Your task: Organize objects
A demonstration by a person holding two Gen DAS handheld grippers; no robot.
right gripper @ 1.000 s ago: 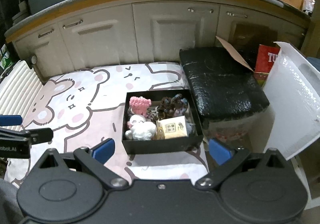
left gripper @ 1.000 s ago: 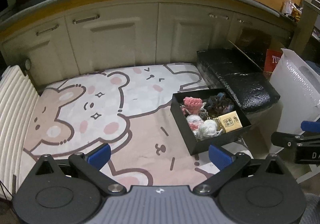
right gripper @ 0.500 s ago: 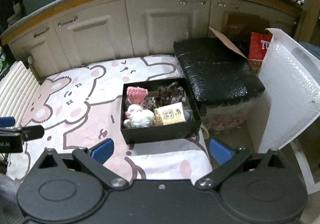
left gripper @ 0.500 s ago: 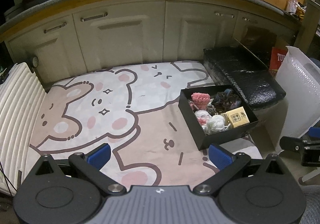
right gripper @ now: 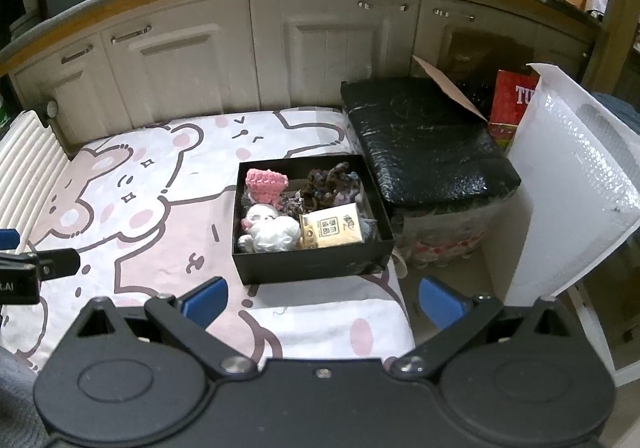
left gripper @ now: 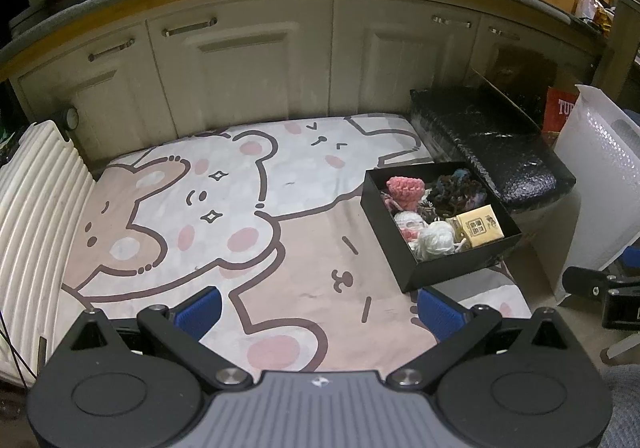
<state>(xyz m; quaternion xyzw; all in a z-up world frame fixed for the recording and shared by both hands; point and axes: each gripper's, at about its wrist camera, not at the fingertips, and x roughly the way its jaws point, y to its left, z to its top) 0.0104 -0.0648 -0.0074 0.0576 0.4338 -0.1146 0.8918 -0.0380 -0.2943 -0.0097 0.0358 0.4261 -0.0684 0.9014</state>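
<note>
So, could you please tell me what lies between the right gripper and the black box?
Only bare cartoon-print mat: in the right wrist view, nothing sits between the open right gripper and the black box.

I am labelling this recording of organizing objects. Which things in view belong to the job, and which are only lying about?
Belong to the job:
black box
pink crochet piece
white plush toy
dark yarn bundle
tan packet

Only lying about:
black wrapped bundle
red carton
bear-print mat

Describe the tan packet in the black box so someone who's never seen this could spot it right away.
Find the cartoon bear mat; the open black box sits at its right edge. The tan packet lies flat in the box's near right corner, beside white yarn. It is the only flat, printed item among soft knitted things.
</note>
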